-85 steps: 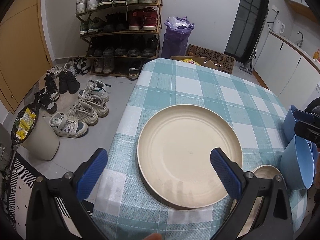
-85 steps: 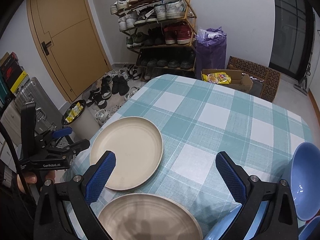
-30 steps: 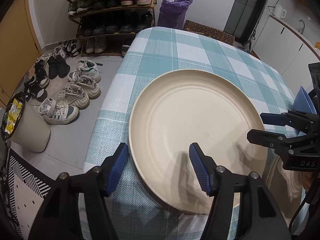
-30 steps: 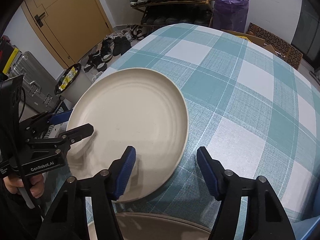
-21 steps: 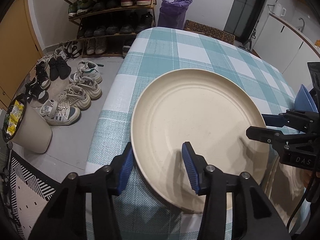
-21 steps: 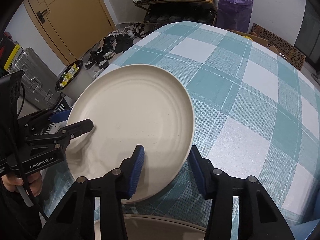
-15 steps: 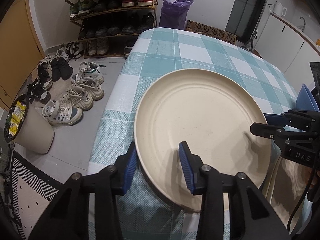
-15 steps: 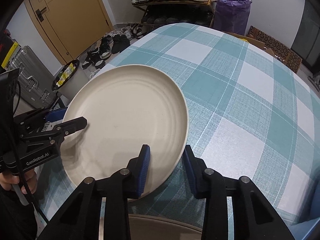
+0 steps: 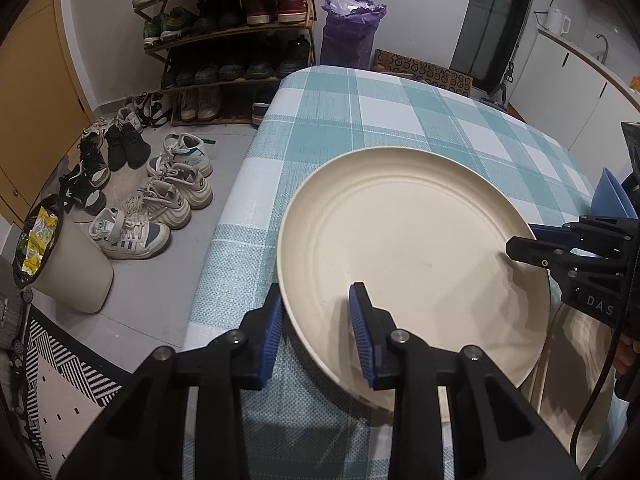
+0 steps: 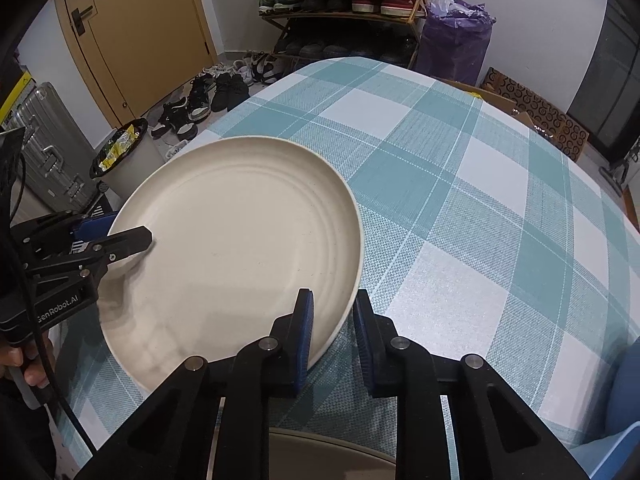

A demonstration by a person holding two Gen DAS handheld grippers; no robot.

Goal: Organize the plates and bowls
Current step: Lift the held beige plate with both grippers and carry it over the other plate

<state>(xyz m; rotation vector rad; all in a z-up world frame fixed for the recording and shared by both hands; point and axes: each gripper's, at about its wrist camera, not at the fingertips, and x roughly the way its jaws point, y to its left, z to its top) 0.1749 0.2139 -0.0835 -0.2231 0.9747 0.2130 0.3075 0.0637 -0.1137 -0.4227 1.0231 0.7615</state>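
A cream plate [image 9: 408, 248] lies near the corner of the checked tablecloth [image 9: 360, 112], and both grippers now hold it by opposite rims. The left gripper [image 9: 316, 328] has just been closing; its jaws stand narrow, with one blue pad under the plate's near rim and the other on its inner face. The right gripper [image 10: 332, 328] has also just been closing and is clamped on the plate's rim across from the left one. A few seconds earlier both sets of jaws stood wide above the plate and well back from it. A second cream plate [image 10: 328, 456] lies on the cloth just beside the first, partly under its lifted edge. A blue bowl [image 9: 612, 196] sits beyond the plate, at the cloth's far side from the shoe rack [image 9: 224, 28].
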